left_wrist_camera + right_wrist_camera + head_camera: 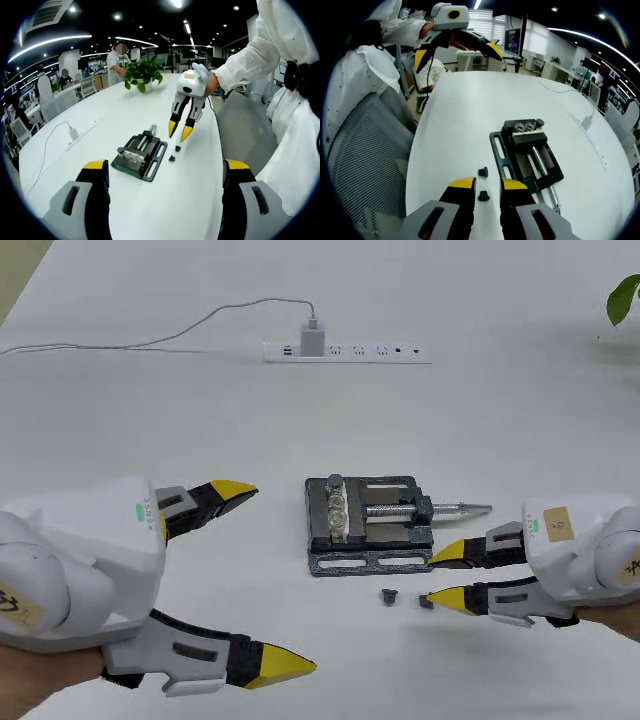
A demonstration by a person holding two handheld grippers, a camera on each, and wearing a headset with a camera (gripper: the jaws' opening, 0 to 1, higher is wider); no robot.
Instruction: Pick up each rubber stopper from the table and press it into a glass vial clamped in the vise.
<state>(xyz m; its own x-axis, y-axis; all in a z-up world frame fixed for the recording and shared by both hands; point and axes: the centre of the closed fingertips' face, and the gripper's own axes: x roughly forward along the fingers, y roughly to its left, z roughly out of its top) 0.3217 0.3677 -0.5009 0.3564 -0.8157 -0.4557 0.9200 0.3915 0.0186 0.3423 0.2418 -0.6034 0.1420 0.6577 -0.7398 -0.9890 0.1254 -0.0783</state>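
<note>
Head view shows me one rubber stopper (pixel 426 602) on the table (pixel 200 420) by the vise (pixel 385 532), at the tips of my right gripper (pixel 431 579), jaws a little apart, while my left gripper (pixel 284 578) gapes wide, holding nothing.

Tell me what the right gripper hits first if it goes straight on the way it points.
Likely the nearer rubber stopper, lying at the open jaws of the right gripper; the second stopper sits just beyond. The jaws' height above the table is unclear.
</note>
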